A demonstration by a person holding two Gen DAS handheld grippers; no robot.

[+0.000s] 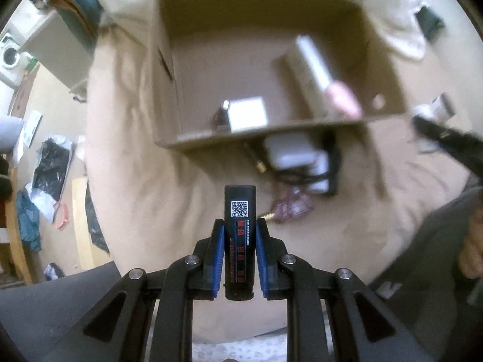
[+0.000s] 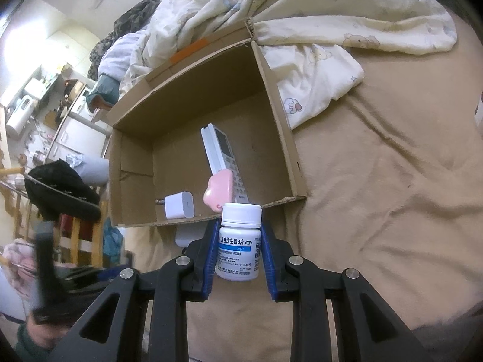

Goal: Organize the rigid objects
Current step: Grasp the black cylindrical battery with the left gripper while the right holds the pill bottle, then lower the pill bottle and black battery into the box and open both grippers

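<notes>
The left gripper (image 1: 240,232) is clamped on a slim black lighter (image 1: 240,241) with a QR label, held above the tan bed cover (image 1: 145,187), while the right gripper (image 2: 240,241) pinches a white pill bottle (image 2: 240,241) just before the near wall of the open cardboard box (image 2: 280,138). Only the right view shows the box contents sharply: a white remote (image 2: 222,154), a pink item (image 2: 219,191) and a white charger plug (image 2: 178,205), with a rumpled duvet (image 2: 317,24) behind. The blurred left view alone shows another white adapter with black cable (image 1: 297,158) and a purplish item (image 1: 292,206) lying on the bed outside the box, and cluttered floor (image 1: 51,166) past the bed's left edge.
</notes>
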